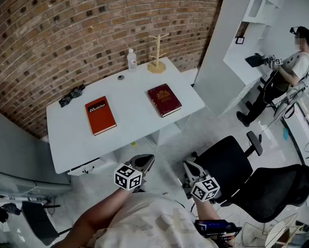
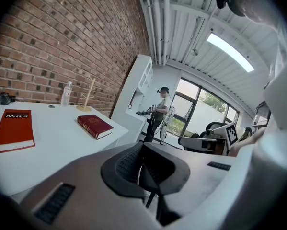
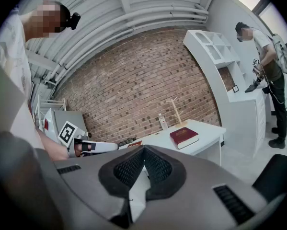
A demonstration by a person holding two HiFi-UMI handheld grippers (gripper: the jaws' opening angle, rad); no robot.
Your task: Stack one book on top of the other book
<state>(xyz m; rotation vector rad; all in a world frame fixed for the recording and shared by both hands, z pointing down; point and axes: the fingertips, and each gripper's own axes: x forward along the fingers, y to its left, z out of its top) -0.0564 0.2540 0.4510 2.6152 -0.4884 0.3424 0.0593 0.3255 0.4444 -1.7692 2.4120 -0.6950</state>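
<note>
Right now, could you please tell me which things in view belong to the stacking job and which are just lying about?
For the job: orange book, dark red book, flat and apart on the white table; left tongs and right tongs, both shut, empty.
Lying about: water bottle, wooden stand, black bundle, office chair.

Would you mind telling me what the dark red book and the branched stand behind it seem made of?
Dark red book: likely a leather-look hardcover, matte, judging by gold ornament and stiff boards. Branched stand: apparently pale bare wood, uniformly tan, round base.
</note>
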